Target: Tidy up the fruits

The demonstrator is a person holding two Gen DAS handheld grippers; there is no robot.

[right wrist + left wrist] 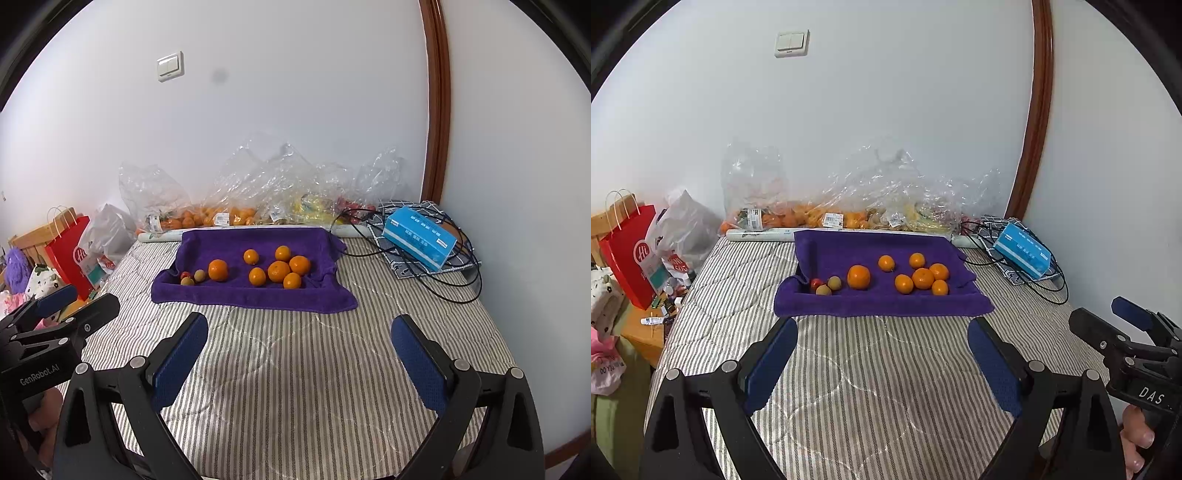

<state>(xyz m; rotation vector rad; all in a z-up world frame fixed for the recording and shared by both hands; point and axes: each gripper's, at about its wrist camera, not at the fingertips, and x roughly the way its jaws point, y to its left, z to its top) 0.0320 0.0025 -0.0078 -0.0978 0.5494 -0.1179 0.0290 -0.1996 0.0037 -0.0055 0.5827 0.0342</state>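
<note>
A purple towel (pixel 849 302) (pixel 229 295) lies on the striped bed. On it are several oranges in a cluster (pixel 923 278) (pixel 279 271), one larger orange (pixel 858 277) (pixel 218 270) apart to the left, two small tan fruits (pixel 834 283) (pixel 200 275) and a small red fruit (pixel 815 283) (pixel 185 274) at the left edge. My left gripper (pixel 882 328) is open and empty, short of the towel's near edge. My right gripper (pixel 300 326) is open and empty, also short of the towel. Each shows in the other's view (pixel 1108 317) (pixel 79 301).
Clear plastic bags of fruit (pixel 831 206) (pixel 236 199) line the wall behind the towel. A blue tissue box (pixel 1023 251) (pixel 419 238) and black cables (pixel 454 291) lie at the right. A red paper bag (pixel 628 254) (pixel 70 251) stands off the bed's left edge.
</note>
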